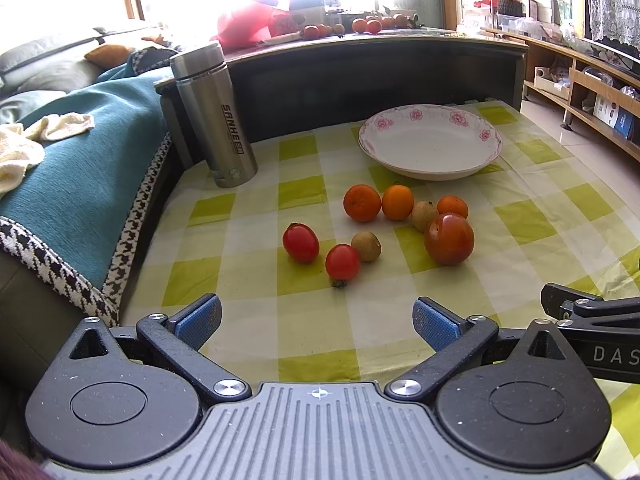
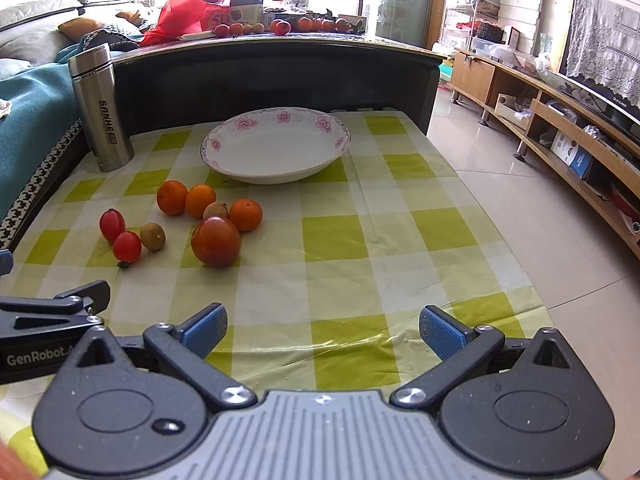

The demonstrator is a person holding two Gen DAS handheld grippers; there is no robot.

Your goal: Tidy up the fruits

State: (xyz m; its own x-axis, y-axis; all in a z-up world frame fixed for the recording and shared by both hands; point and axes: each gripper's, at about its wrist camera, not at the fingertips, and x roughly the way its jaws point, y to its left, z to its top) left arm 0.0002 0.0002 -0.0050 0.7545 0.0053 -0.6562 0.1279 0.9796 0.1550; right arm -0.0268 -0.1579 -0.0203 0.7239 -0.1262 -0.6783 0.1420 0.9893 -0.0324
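Left gripper (image 1: 317, 322) and right gripper (image 2: 323, 330) both spread wide, empty, low over checked tabletop (image 2: 344, 236). Fruits (image 1: 376, 228) clustered loose before bare plate (image 1: 430, 142). Left view alone shows towel (image 1: 24, 144) on sofa; right view shows floor (image 2: 500, 184).

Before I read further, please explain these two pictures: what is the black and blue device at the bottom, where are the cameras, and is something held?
Each picture comes from a camera mounted on a hand-held gripper, looking forward along its two blue-padded fingers. No robot arm is involved; a person holds one in each hand. The left gripper and the right gripper are both open and hold nothing. Ahead, on a green checked tablecloth, lie small fruits: three oranges, two small red tomatoes, a bigger red fruit and two brownish ones. Behind them stands an empty flowered plate, and to the left a steel flask.
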